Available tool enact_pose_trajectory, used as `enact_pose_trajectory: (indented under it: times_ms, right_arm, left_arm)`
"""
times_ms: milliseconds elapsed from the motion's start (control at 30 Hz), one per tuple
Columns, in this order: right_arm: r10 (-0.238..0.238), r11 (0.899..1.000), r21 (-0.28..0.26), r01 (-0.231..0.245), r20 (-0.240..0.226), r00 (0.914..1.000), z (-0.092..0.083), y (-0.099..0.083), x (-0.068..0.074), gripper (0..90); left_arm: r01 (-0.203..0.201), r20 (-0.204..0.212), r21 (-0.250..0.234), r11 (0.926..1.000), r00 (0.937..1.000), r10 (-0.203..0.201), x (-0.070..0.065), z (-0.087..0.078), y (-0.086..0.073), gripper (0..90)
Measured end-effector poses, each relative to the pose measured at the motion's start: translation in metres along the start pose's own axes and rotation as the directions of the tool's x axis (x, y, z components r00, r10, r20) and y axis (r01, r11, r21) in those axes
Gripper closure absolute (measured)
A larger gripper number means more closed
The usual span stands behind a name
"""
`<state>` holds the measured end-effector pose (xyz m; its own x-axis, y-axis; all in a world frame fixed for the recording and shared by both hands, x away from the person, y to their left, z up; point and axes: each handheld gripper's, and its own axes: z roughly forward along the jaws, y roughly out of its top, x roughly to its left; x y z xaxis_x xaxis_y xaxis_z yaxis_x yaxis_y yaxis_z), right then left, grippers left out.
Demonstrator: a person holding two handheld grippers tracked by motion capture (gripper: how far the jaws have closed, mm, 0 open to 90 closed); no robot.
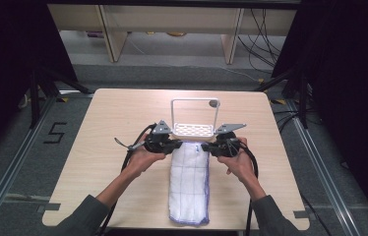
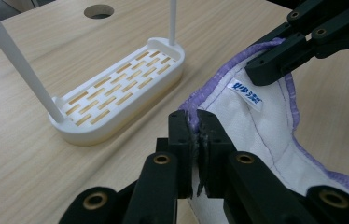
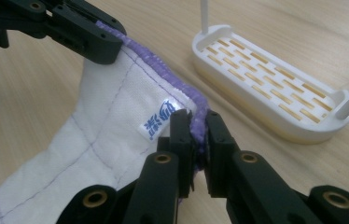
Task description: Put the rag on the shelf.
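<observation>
A white towel [image 1: 189, 181] with purple edging lies folded lengthwise on the table, running from its middle toward the near edge. My left gripper [image 1: 177, 144] is shut on the towel's far left corner [image 2: 189, 114]. My right gripper [image 1: 206, 147] is shut on the far right corner [image 3: 199, 122], next to a small blue-and-white label [image 3: 157, 119]. The far edge is lifted slightly off the wood. Just beyond stands a white rack [image 1: 195, 129] with a slotted base [image 2: 119, 91] and a tall wire frame [image 1: 195, 102].
The wooden table [image 1: 103, 123] has a round cable hole [image 2: 99, 11] behind the rack. Black stands and cables sit on the floor at both sides, and shelving legs stand at the back.
</observation>
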<state>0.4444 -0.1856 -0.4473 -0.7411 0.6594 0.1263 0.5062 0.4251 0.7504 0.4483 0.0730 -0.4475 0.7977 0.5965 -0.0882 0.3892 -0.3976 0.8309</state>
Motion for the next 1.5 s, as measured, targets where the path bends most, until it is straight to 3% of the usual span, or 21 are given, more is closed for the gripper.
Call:
enact_pose_trajectory:
  times_ms: [67,167,200,233,267,400,500,600,633,733,767,800,833,867,933,1000,1033,1133,1167,1300,1500]
  right_arm:
    - [0.014,1.000,-0.002,-0.014,-0.005,0.9999,-0.007,0.001,0.004,84.4]
    - [0.003,1.000,-0.019,-0.004,-0.021,0.9998,-0.015,0.004,0.007,84.3]
    - [-0.005,1.000,-0.017,0.005,0.003,1.0000,-0.018,0.005,0.009,84.4]
    - [-0.004,1.000,-0.022,0.003,-0.013,0.9999,-0.018,0.006,0.011,84.4]
    - [-0.009,1.000,-0.016,0.009,0.001,1.0000,-0.020,0.007,0.012,84.4]
    - [0.005,1.000,-0.015,-0.005,-0.011,0.9999,-0.026,0.012,0.018,84.4]
    - [-0.011,1.000,-0.021,0.010,-0.020,0.9997,-0.035,0.018,0.020,84.4]
    - [-0.025,0.999,-0.031,0.024,-0.029,0.9993,-0.044,0.026,0.024,84.4]
    - [-0.026,0.999,-0.038,0.024,-0.041,0.9988,-0.048,0.029,0.026,84.4]
    - [-0.066,0.997,-0.053,0.065,-0.019,0.9977,-0.066,0.040,0.031,84.5]
    - [-0.062,0.996,-0.061,0.060,-0.030,0.9976,-0.071,0.044,0.035,84.5]
    - [-0.062,0.996,-0.061,0.060,-0.030,0.9976,-0.071,0.044,0.035,84.5]
    - [-0.075,0.994,-0.081,0.073,-0.022,0.9969,-0.083,0.054,0.038,84.5]
    - [-0.113,0.989,-0.097,0.111,-0.013,0.9935,-0.094,0.064,0.038,84.6]
    - [-0.102,0.989,-0.109,0.100,-0.014,0.9947,-0.098,0.068,0.039,84.6]
    - [-0.135,0.981,-0.142,0.133,-0.004,0.9909,-0.111,0.085,0.038,84.6]
    - [-0.112,0.984,-0.139,0.113,0.009,0.9936,-0.116,0.088,0.040,84.6]
    - [-0.139,0.973,-0.178,0.145,0.041,0.9894,-0.127,0.106,0.038,84.6]
    - [-0.123,0.975,-0.183,0.128,0.042,0.9916,-0.130,0.111,0.038,84.6]
    - [-0.130,0.966,-0.214,0.142,0.069,0.9891,-0.136,0.132,0.028,84.6]
    - [-0.101,0.971,-0.206,0.118,0.093,0.9905,-0.131,0.155,0.015,84.6]
  left_arm:
    - [-0.028,-0.002,0.009,0.9996,0.9996,0.028,-0.003,-0.005,0.002,84.7]
    - [-0.036,0.009,-0.003,0.9993,0.9993,0.036,-0.006,-0.012,0.008,84.7]
    - [-0.047,0.005,-0.001,0.9989,0.9989,0.047,-0.008,-0.014,0.011,84.7]
    - [-0.051,0.010,-0.001,0.9987,0.9986,0.051,-0.008,-0.017,0.013,84.7]
    - [-0.060,0.013,0.009,0.9982,0.9981,0.060,-0.009,-0.019,0.015,84.7]
    - [-0.068,0.026,0.009,0.9976,0.9973,0.068,-0.011,-0.028,0.021,84.7]
    - [-0.034,0.049,-0.013,0.9994,0.9982,0.034,-0.013,-0.035,0.026,84.7]
    - [-0.057,0.050,-0.016,0.9982,0.9971,0.058,-0.018,-0.045,0.034,84.8]
    - [-0.064,0.055,-0.019,0.9978,0.9964,0.065,-0.020,-0.050,0.038,84.8]
    - [-0.066,0.084,-0.031,0.9973,0.9941,0.069,-0.024,-0.062,0.053,85.1]
    - [-0.076,0.095,-0.049,0.9959,0.9922,0.080,-0.026,-0.071,0.065,85.2]
    - [-0.076,0.095,-0.049,0.9959,0.9922,0.080,-0.026,-0.071,0.065,85.2]
    - [-0.083,0.092,-0.051,0.9952,0.9919,0.087,-0.027,-0.076,0.071,85.2]
    - [-0.091,0.094,-0.060,0.9941,0.9909,0.096,-0.029,-0.082,0.078,85.3]
    - [-0.116,0.086,-0.076,0.9904,0.9888,0.122,-0.033,-0.092,0.092,85.3]
    - [-0.129,0.081,-0.087,0.9879,0.9874,0.136,-0.034,-0.103,0.108,85.3]
    - [-0.130,0.085,-0.104,0.9861,0.9867,0.139,-0.034,-0.107,0.116,85.3]
    - [-0.127,0.055,-0.114,0.9854,0.9895,0.133,-0.030,-0.114,0.135,85.3]
    - [-0.119,0.056,-0.117,0.9860,0.9905,0.126,-0.028,-0.116,0.140,85.3]
    - [-0.099,0.034,-0.136,0.9858,0.9940,0.104,-0.019,-0.118,0.157,85.3]
    - [-0.096,-0.001,-0.144,0.9849,0.9953,0.097,-0.005,-0.110,0.170,85.2]
